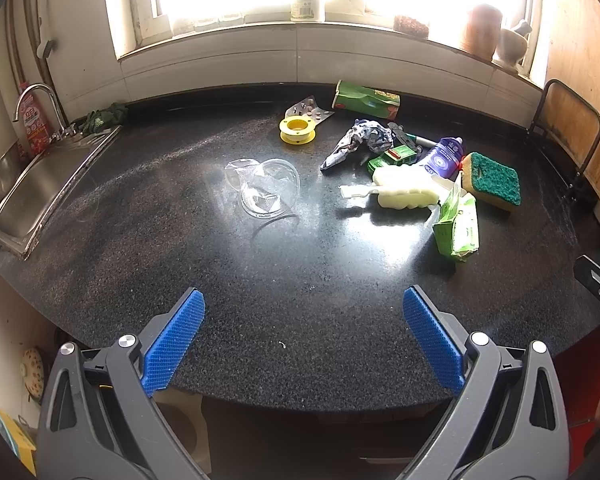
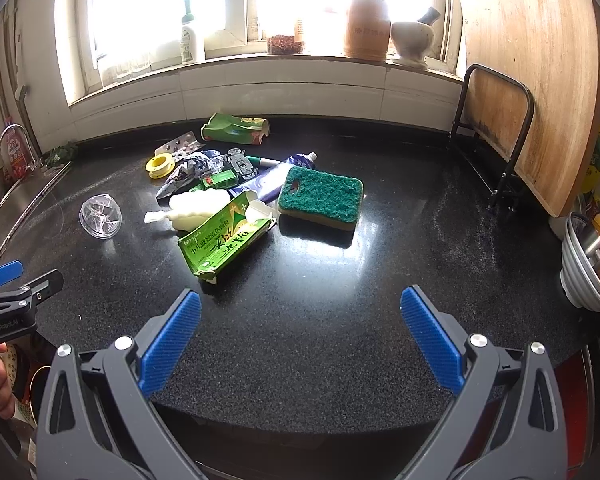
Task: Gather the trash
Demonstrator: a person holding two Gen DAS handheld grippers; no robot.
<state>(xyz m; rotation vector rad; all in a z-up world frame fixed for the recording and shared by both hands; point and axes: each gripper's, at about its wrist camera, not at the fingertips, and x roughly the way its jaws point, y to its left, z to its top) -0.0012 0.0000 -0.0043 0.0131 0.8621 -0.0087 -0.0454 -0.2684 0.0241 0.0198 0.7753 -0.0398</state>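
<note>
Task not started: left gripper [image 1: 303, 332] and right gripper [image 2: 300, 332] hover at black speckled counter [image 2: 340, 280] front edge, fingers apart, empty. Next, likely: right reaches torn green cardboard carton [image 2: 224, 236].

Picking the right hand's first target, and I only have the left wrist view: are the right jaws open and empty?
Observer: Yes. The right gripper has its jaws wide open with nothing between them, over bare counter.
Operator: Anything off to its right that I should steer clear of?
Observer: A stack of bowls stands at the counter's right edge. The torn green box lies ahead and to the left of the gripper.
</note>
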